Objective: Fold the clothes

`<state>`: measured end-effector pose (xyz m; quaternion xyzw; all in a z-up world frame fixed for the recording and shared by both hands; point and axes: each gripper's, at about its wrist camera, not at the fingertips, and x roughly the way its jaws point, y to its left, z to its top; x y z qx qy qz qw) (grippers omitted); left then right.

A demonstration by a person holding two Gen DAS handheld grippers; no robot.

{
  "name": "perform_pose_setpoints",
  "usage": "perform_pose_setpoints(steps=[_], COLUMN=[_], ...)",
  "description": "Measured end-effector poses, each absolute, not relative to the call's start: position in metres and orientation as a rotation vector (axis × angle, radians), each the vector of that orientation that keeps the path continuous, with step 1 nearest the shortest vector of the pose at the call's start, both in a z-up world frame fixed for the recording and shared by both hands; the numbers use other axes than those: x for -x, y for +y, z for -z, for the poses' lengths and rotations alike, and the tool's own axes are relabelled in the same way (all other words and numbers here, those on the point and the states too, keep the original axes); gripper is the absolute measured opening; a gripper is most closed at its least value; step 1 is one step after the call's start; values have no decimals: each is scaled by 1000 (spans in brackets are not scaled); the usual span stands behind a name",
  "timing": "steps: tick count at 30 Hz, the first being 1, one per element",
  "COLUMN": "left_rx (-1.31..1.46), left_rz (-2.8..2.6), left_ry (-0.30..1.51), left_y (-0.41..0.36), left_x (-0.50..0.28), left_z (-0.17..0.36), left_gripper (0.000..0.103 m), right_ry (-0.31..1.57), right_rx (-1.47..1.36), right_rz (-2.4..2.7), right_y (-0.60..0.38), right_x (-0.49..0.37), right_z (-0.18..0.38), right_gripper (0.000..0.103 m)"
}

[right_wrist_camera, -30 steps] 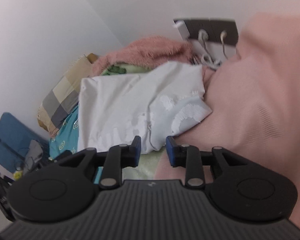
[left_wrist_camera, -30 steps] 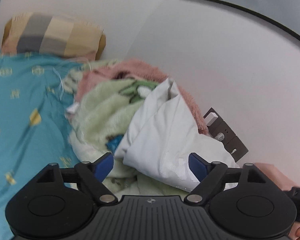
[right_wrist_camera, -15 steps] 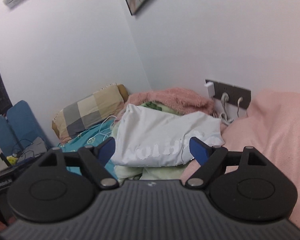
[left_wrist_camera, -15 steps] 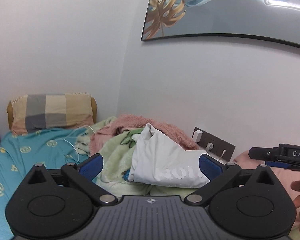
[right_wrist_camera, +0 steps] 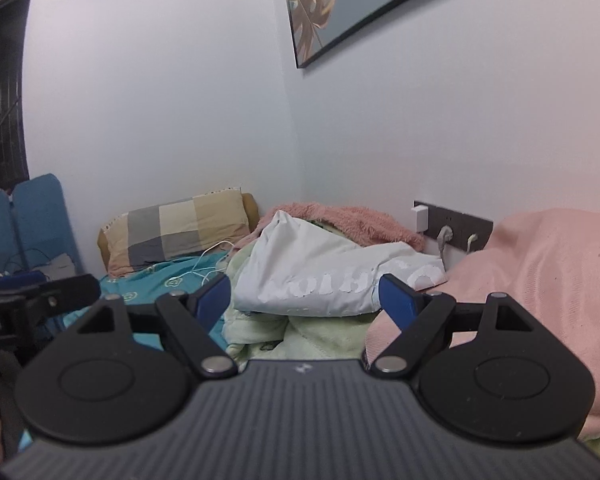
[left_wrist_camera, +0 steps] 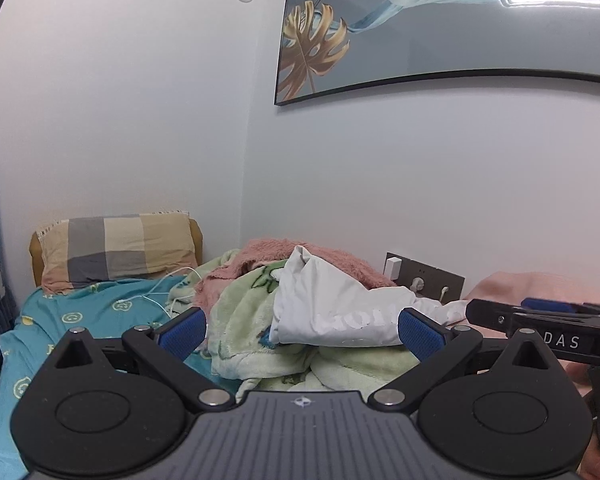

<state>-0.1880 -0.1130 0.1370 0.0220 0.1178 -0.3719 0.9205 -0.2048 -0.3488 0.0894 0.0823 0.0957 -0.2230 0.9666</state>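
Here, the folded white shirt [left_wrist_camera: 340, 312] is lying atop the green blanket [left_wrist_camera: 244, 332] on the bed, while the left gripper [left_wrist_camera: 300, 326] and right gripper [right_wrist_camera: 306, 294] are hovering with fingers spread wide, gripping nothing.

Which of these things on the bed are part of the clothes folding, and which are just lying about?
Part of the job:
- white printed garment, lying folded on the bedding
- left gripper, open
- right gripper, open

Just lying about:
- green fleece blanket
- pink fuzzy blanket
- checked pillow
- pink pillow
- teal sheet
- white cable
- wall sockets
- framed picture
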Motion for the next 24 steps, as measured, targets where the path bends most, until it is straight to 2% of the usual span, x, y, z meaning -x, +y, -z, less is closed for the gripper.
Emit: perform_pose_setpoints(steps=[12,24], left_rx=[-34,-48], left_rz=[746,733], left_ry=[225,219], left_y=[-104,-100], left_x=[196,202], left_z=[-125,-128], left_gripper=[103,103], right_ry=[157,194], right_rx=[-61,-99], right_rz=[491,505], right_y=[-315,-317], right_x=[204,212], right_z=[-88,-86], right_gripper=[83,83])
